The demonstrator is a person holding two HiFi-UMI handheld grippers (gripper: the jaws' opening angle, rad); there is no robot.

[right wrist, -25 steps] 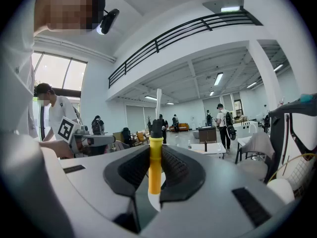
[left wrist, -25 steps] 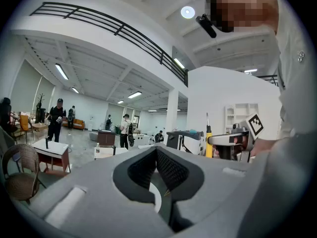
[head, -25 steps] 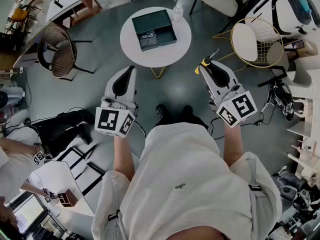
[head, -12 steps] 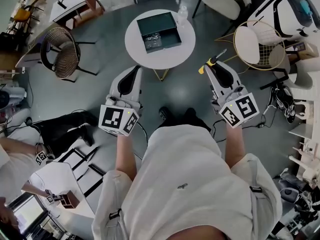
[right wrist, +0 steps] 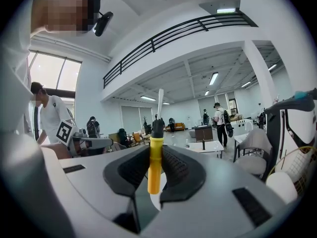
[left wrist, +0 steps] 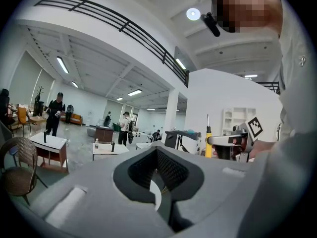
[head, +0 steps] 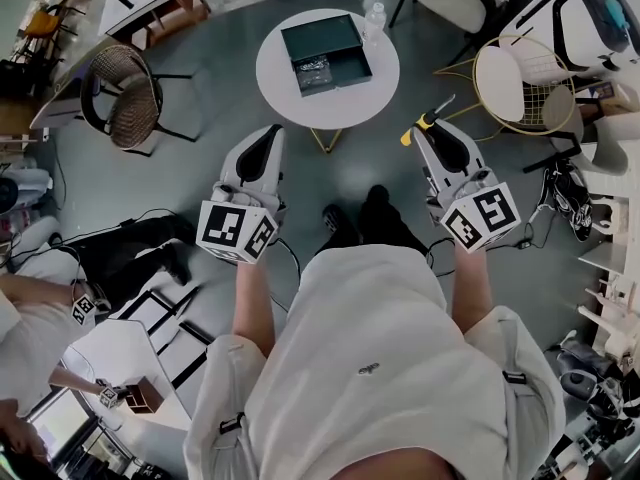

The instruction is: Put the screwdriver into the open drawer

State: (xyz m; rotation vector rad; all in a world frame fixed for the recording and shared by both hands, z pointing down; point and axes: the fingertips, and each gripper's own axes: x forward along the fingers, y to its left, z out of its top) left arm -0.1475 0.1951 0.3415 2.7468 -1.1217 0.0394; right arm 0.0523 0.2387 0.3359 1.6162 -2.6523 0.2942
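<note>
Left gripper (head: 268, 134) hangs at about 10 o'clock from the person's shoes (head: 365, 213), its jaws only narrowly apart with nothing between them; a sliver of white shows through the gap. It plays no part for now.

At 12 o'clock stands the round white counter (head: 290, 103), and on it the dark green case with its open drawer (head: 345, 68), some small hardware lying in the left half. Over the last second the counter has slid a little toward 1 o'clock in the head view, and one shoe has come forward. I read that as the person walking up to the counter, not yet reaching.

Right gripper (head: 425, 134), at 2 o'clock from the shoes, is clamped on the yellow handle of the screwdriver (right wrist: 154, 157), the shaft pointing up and away past the jaws. The grip looks the same as a second ago, with no slip that I can see.

So the screwdriver is in hand but well apart from the drawer, over bare floor. What is left seems to be closing the distance, then lowering the tool into the drawer's emptier right half.
</note>
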